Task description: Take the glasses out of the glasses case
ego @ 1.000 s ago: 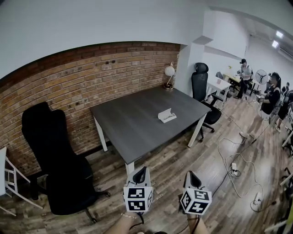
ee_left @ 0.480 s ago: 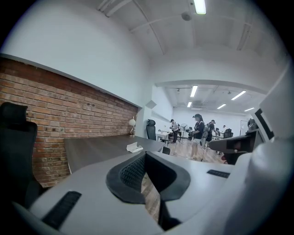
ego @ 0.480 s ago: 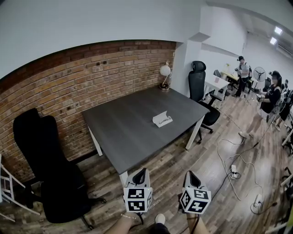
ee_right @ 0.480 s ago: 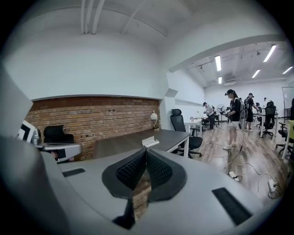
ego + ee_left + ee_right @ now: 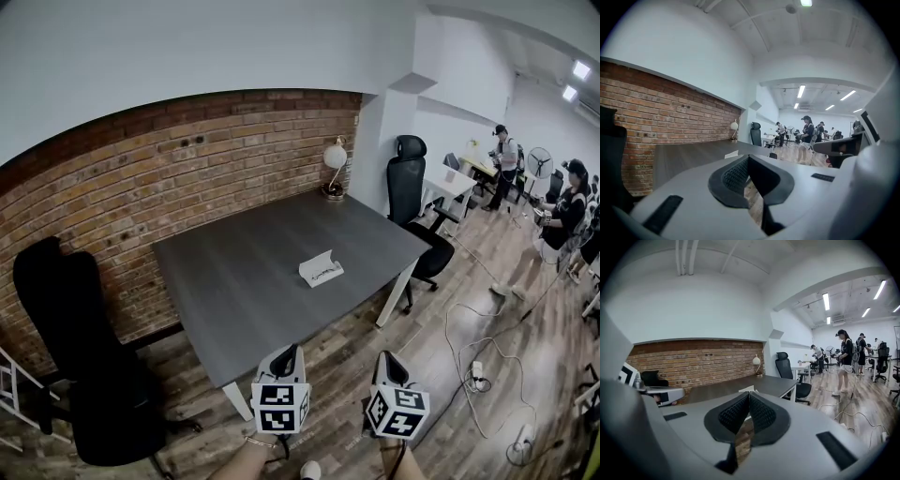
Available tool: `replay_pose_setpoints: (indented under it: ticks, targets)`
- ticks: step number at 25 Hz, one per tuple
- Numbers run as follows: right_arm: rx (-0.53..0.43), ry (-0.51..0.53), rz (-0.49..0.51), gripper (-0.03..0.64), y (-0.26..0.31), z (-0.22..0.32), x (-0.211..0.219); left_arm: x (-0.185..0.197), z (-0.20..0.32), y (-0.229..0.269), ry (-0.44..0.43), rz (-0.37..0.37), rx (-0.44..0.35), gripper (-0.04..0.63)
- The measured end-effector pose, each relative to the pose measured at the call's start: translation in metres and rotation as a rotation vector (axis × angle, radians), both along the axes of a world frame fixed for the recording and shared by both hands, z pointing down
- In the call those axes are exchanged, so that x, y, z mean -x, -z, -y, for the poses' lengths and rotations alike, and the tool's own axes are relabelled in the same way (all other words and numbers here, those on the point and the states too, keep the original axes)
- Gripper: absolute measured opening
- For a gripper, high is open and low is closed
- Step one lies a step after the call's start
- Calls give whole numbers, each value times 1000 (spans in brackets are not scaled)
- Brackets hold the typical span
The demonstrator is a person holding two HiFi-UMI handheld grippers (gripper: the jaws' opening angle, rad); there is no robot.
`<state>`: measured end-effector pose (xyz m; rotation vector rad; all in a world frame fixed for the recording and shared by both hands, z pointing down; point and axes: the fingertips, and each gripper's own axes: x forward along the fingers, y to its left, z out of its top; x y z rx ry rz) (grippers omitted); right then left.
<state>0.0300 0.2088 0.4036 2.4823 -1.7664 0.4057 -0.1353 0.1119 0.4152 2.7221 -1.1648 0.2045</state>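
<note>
A white glasses case lies open on the dark grey table, right of its middle. Both grippers hang in front of the table's near corner, over the wooden floor and well short of the case. My left gripper has its jaws together with nothing between them. My right gripper is beside it, also shut and empty. In the left gripper view the case shows just past the pads. In the right gripper view the case peeks over the shut pads. No glasses can be made out.
A desk lamp stands at the table's far corner by the brick wall. A black chair is at the left, an office chair at the right. Cables lie on the floor. People stand far right.
The table and case have come closer and slid down and left in the head view. Both grippers keep their place at the bottom of the view, still shut.
</note>
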Motion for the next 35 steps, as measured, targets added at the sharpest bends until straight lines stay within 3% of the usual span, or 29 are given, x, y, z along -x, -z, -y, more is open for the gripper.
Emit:
replay_pose_setpoints:
  ticks: [11, 18, 35]
  targets:
    - [25, 68, 13, 32, -11, 60, -61, -58, 54, -11, 59, 20, 11, 9]
    - [32, 96, 35, 32, -17, 97, -82, -77, 84, -21, 85, 37, 34, 9]
    - [63, 91, 18, 32, -33, 200, -146, -137, 191, -43, 93, 10, 64, 9]
